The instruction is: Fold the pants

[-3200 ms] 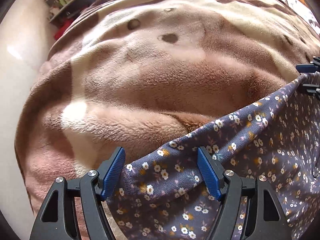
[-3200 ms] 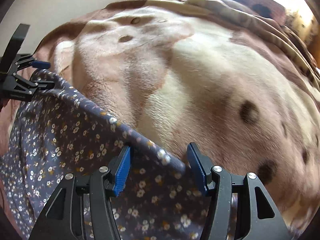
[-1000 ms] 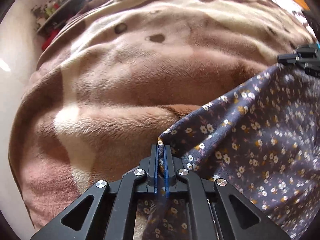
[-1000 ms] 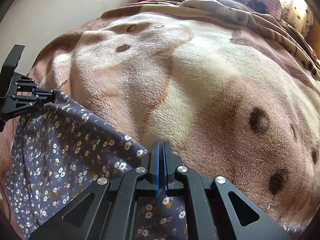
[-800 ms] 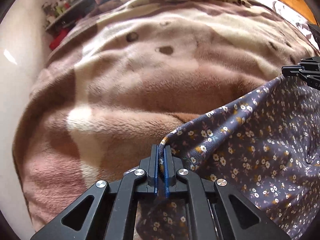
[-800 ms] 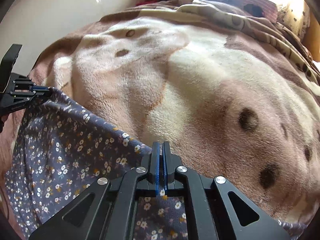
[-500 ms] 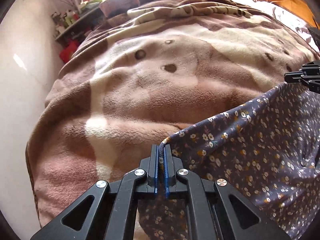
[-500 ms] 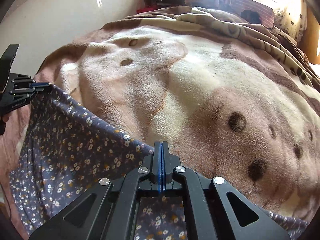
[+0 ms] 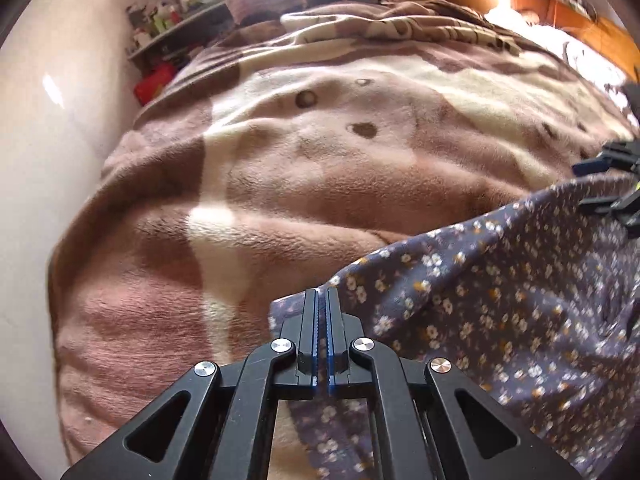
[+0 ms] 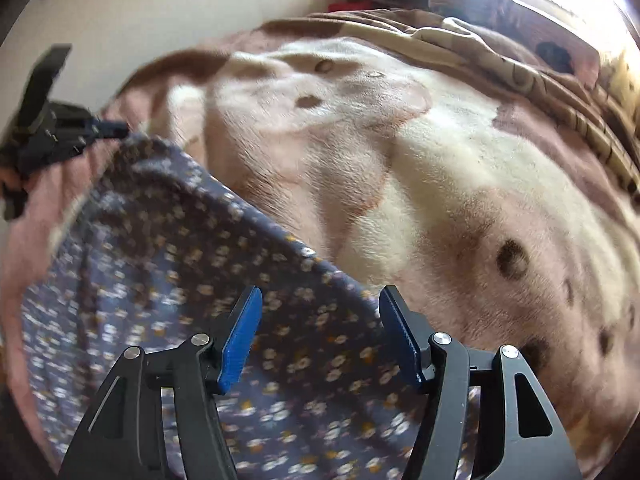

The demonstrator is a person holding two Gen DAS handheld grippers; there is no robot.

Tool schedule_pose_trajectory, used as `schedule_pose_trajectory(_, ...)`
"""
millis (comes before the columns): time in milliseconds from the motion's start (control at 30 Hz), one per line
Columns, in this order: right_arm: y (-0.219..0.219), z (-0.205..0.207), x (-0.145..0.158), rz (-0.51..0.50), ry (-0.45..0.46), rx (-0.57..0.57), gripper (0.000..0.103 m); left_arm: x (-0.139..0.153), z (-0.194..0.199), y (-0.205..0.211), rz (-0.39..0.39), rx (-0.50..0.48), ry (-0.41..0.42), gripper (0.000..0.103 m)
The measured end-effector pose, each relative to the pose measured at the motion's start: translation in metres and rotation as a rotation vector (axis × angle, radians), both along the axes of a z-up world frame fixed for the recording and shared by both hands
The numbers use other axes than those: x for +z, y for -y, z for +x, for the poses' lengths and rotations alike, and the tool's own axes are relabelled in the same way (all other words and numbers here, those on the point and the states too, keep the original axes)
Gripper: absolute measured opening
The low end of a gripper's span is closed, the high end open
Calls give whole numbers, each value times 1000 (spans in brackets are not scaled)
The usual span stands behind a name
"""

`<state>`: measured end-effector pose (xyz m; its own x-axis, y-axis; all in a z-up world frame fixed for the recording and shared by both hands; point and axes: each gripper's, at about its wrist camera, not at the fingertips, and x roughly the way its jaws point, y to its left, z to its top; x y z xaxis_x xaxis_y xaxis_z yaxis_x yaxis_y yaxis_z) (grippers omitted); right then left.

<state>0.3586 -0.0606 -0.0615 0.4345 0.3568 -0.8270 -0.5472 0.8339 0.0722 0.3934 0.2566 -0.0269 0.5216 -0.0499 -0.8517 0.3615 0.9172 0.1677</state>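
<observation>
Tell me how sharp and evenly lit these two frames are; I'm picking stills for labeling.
Left wrist: pants slightly smeared, blanket fairly crisp, window glare blown out at the top. Right wrist: heavier motion blur on the pants and the left hand-held gripper; glare top right. Both show fisheye bending.

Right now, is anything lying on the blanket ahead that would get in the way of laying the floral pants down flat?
Nothing visible. The blanket ahead of the pants shows only its own spots and soft folds. The left gripper is shut on the pants' edge; the right gripper is open over the fabric.
</observation>
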Motion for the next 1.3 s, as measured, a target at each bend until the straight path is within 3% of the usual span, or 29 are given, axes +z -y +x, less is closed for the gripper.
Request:
schedule_pose_trajectory(33,-1,3,-3,-8,-2,-2,62,-2,3,1,-22,-12,-14,2)
schedule_pose_trajectory(100,-4,13,-12,-44,-19,-11,62,-9,8,9,5,-30,-23,6)
schedule_pose_trajectory(167,-8,22,-21,-88,-33,-7,62,-16,13,14,14,-48,-45,27)
schedule_pose_trajectory(233,-11,27,-27,-110,-31,-2,62,-23,19,18,2,-75,-81,39)
schedule_pose_trajectory(400,-5,34,-35,-59,-69,-10,62,-31,30,13,-13,-83,-103,39)
schedule_pose_trajectory(500,-5,35,-38,-61,-80,10,62,-40,39,11,40,-78,-108,42)
schedule_pose_trajectory(567,-4,36,-39,-56,-85,13,62,-45,45,8,32,-71,-129,43)
schedule_pose_trajectory(800,-1,42,-42,-28,-106,20,62,-58,54,6,20,-85,-220,43)
schedule_pose_trajectory(900,1,41,-42,-16,-116,14,60,-61,55,12,59,-101,-243,43)
schedule_pose_trajectory(1000,2,37,-42,-36,-115,15,47,-61,49,23,125,-161,-236,23)
schedule_pose_trajectory(1067,3,36,-39,-50,-102,10,25,-59,45,27,133,-175,-227,8)
schedule_pose_trajectory(1100,3,35,-36,-50,-94,8,18,-57,42,29,141,-177,-208,6)
schedule_pose_trajectory(1133,4,32,-33,-38,-97,14,4,-55,39,31,155,-177,-183,4)
schedule_pose_trajectory(1300,-6,4,-16,-100,-18,59,2,-30,17,25,147,-147,-77,2)
